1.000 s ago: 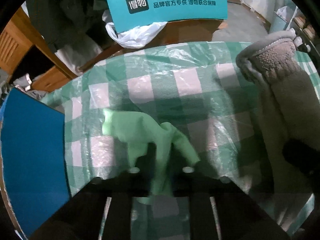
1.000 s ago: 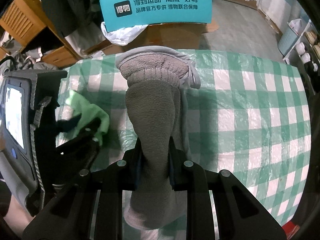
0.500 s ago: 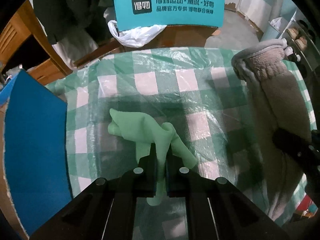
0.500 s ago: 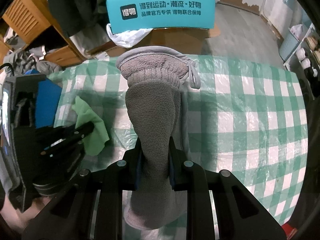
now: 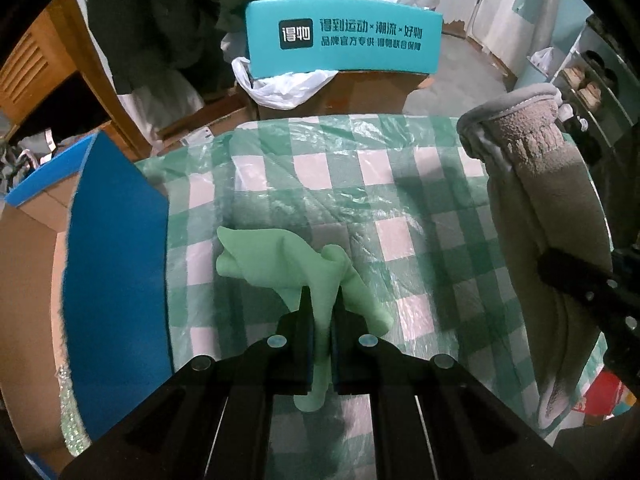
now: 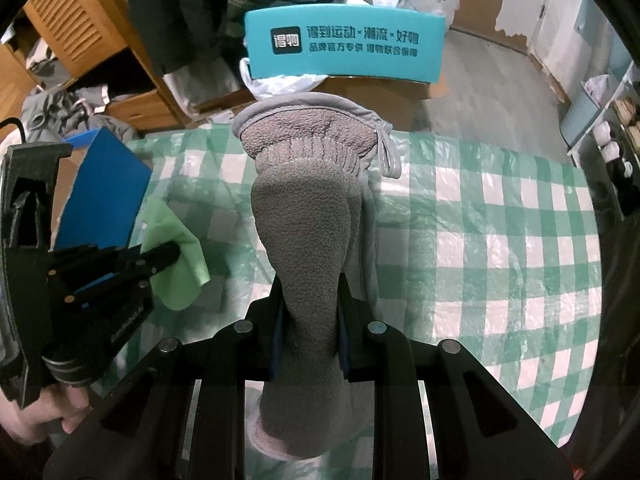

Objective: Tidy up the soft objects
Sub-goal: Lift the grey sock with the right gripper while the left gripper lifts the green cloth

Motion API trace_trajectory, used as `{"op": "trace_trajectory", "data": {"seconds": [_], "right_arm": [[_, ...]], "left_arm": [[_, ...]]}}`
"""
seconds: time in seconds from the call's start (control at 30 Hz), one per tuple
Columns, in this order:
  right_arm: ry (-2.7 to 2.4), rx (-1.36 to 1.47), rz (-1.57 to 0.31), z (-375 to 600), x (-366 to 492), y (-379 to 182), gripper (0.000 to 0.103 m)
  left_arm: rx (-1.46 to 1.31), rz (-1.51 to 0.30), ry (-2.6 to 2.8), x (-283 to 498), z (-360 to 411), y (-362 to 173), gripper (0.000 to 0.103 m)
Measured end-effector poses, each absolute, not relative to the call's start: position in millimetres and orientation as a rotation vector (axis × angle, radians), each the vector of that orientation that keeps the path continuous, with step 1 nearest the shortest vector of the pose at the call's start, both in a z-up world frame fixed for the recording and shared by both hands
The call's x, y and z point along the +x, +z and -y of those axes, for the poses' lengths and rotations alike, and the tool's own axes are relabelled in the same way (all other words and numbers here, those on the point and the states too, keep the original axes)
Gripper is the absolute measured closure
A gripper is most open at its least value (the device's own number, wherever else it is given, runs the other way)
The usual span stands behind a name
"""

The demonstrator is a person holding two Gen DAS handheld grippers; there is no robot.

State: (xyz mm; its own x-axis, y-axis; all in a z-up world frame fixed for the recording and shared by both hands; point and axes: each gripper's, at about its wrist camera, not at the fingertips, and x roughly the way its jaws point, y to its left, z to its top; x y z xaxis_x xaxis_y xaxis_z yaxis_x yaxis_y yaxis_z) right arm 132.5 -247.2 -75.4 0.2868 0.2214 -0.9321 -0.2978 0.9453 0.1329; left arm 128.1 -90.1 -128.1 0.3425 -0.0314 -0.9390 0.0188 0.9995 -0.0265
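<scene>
My left gripper (image 5: 320, 300) is shut on a light green cloth (image 5: 280, 260), which hangs bunched from the pads above the green-and-white checked tablecloth (image 5: 400, 200). My right gripper (image 6: 310, 284) is shut on a thick grey fleece item (image 6: 308, 208), folded double and drooping on both sides of the pads. In the left wrist view that grey fleece (image 5: 540, 200) hangs at the right. In the right wrist view the left gripper (image 6: 160, 258) with the green cloth (image 6: 176, 240) shows at the left.
A cardboard box with blue flaps (image 5: 116, 272) stands open off the table's left edge. Behind the table are a teal chair back with lettering (image 5: 344, 40), a white plastic bag (image 5: 284, 84) and wooden furniture (image 6: 80, 20). A hand (image 6: 32, 416) holds the left gripper's grip.
Both grippers rose from the table. The green cloth came off the tablecloth and now hangs in the left gripper. The blue-flapped box shows more fully at the left.
</scene>
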Motion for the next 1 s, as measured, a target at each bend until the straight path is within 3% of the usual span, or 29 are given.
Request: {"op": "trace_trajectory", "data": {"seconds": [1.0], "right_arm": [[0.435,-0.072,-1.127,239.3,92.6,-18.6,0.083]], "left_arm": [[0.015,-1.094,-0.107,68.2,84.8,-55.1,0.097]]}}
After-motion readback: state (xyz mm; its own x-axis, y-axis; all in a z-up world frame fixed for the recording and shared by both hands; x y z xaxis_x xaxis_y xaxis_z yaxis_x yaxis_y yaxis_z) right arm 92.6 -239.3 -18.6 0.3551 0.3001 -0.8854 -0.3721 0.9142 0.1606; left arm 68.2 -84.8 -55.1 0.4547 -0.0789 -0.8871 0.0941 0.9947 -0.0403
